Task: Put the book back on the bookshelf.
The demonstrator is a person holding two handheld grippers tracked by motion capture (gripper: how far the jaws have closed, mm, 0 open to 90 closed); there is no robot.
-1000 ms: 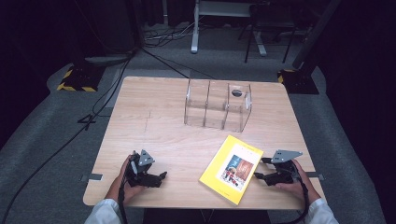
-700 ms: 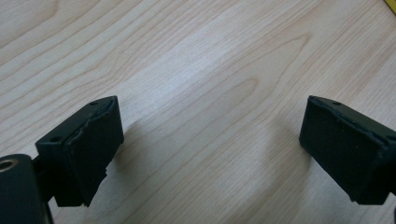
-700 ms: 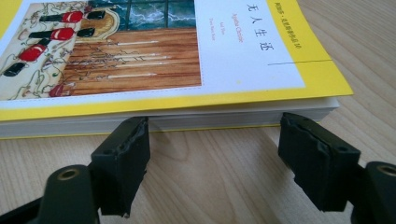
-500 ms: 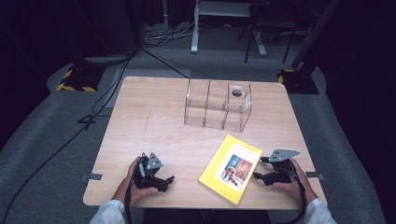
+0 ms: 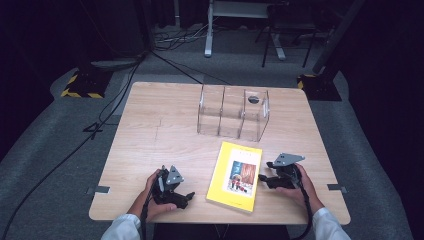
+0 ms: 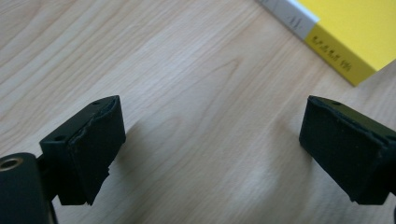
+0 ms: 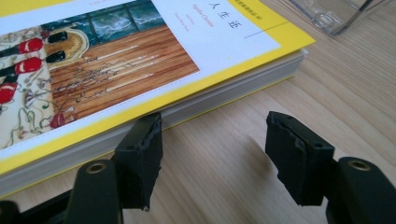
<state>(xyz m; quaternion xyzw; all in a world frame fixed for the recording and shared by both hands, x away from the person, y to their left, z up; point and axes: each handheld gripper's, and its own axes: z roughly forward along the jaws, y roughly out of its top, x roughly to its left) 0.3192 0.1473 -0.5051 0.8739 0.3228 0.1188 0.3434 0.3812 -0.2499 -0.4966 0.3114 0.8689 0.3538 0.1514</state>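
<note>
Jaws on my right gripper (image 5: 263, 178) have just been narrowing at the book (image 5: 236, 175)'s page edge — nothing pinched — while my left gripper (image 5: 189, 197) waits spread.

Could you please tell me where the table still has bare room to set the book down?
The widest bare patch runs left of the clear organizer, from the far left corner of the table down to the left gripper. A narrower strip lies between organizer and yellow book. The near edge is crowded: the book between both grippers, right gripper beside it.
</note>
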